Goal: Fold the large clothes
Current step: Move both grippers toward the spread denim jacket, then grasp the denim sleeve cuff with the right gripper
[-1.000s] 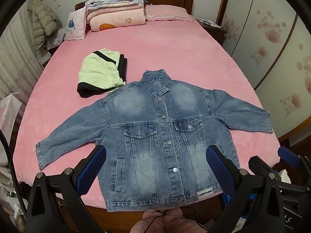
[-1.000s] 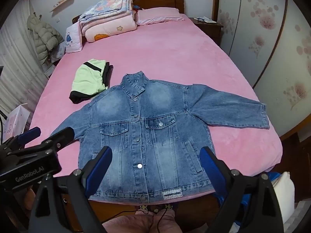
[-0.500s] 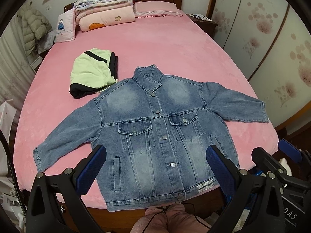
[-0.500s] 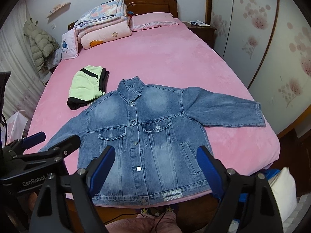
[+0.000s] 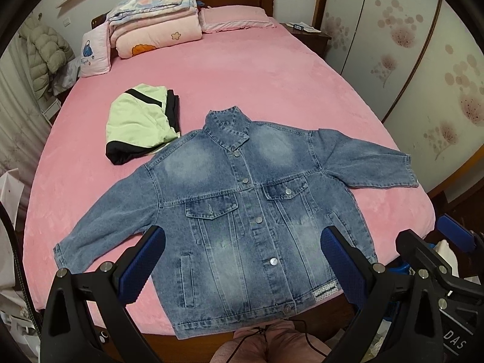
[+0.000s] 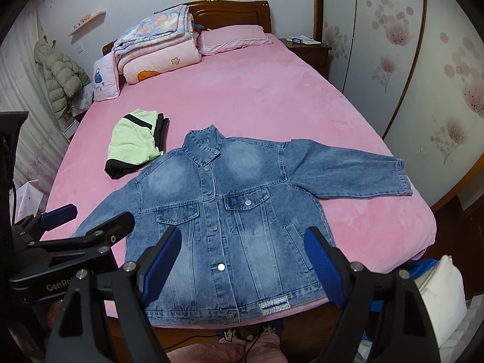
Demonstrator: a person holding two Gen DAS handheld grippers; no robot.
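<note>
A blue denim jacket (image 5: 251, 211) lies flat and buttoned, front up, on the pink bed (image 5: 242, 84), sleeves spread out to both sides; it also shows in the right wrist view (image 6: 230, 211). Its hem hangs at the bed's near edge. My left gripper (image 5: 242, 260) is open and empty, held above the hem. My right gripper (image 6: 242, 260) is open and empty too, also above the hem. The left gripper shows at the left of the right wrist view (image 6: 75, 227), the right gripper at the right of the left wrist view (image 5: 432, 242).
A folded green and black garment (image 5: 142, 127) lies left of the jacket's collar. Stacked quilts (image 5: 157, 27) and pillows (image 5: 236, 18) sit at the headboard. A wardrobe (image 5: 423, 60) stands to the right, a nightstand (image 5: 305, 33) beside the bed, a hanging coat (image 5: 45, 54) at the left.
Both grippers have lifted and tilted back, so the jacket sits lower and the room shows more. The jacket has not moved. Both grippers stay open.
</note>
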